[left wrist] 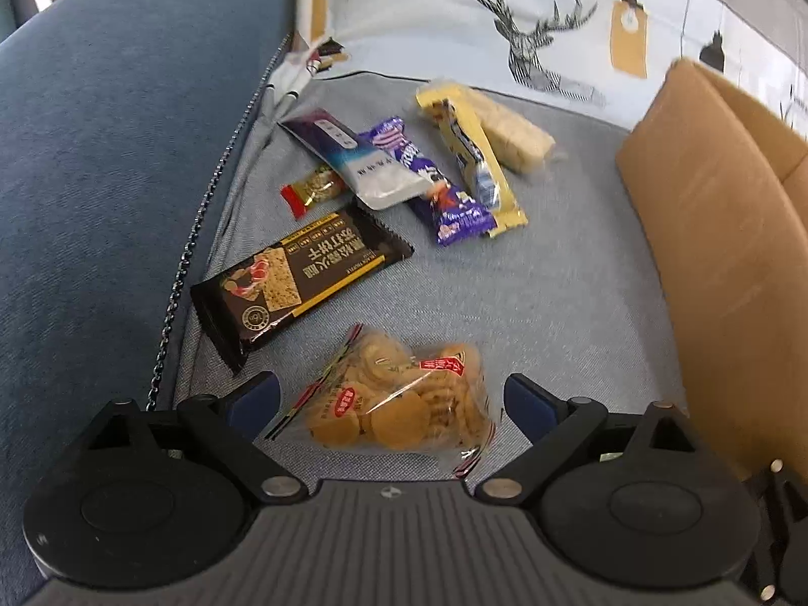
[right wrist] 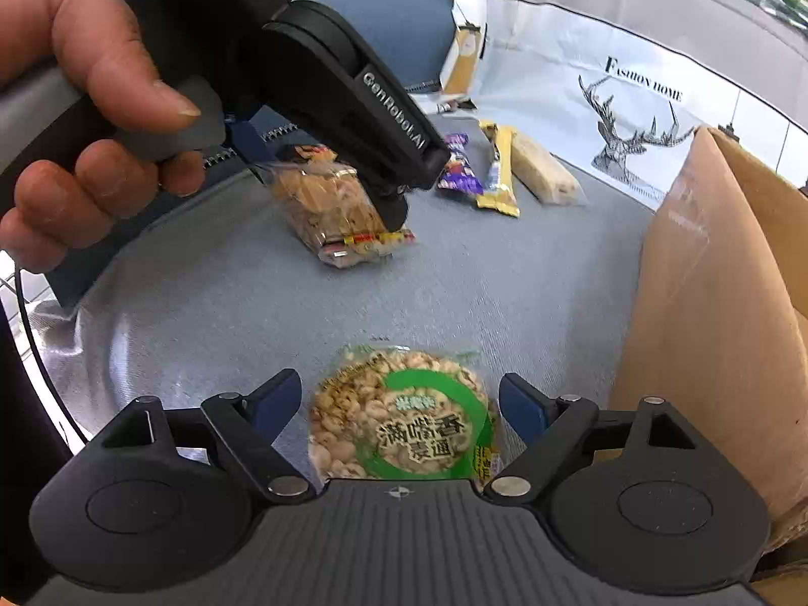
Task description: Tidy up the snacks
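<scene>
My left gripper (left wrist: 391,399) points down at a clear bag of small round biscuits (left wrist: 399,404) on the grey cloth. Its jaws stand wide, one blue pad on each side of the bag, neither pressing. In the right wrist view a hand (right wrist: 76,76) holds this gripper over the same biscuit bag (right wrist: 333,207), one black finger (right wrist: 394,202) at the bag's edge. My right gripper (right wrist: 399,404) is open around a round puffed-rice cake with a green label (right wrist: 404,424), which lies flat between the pads. A thin gap shows at the left pad.
Beyond the biscuits lie a black cracker packet (left wrist: 298,278), a small red-gold sweet (left wrist: 313,189), a white sachet (left wrist: 358,161), a purple bar (left wrist: 434,187), a yellow bar (left wrist: 474,161) and a pale wafer pack (left wrist: 510,136). A cardboard box (left wrist: 707,252) stands right, a blue cushion (left wrist: 101,151) left.
</scene>
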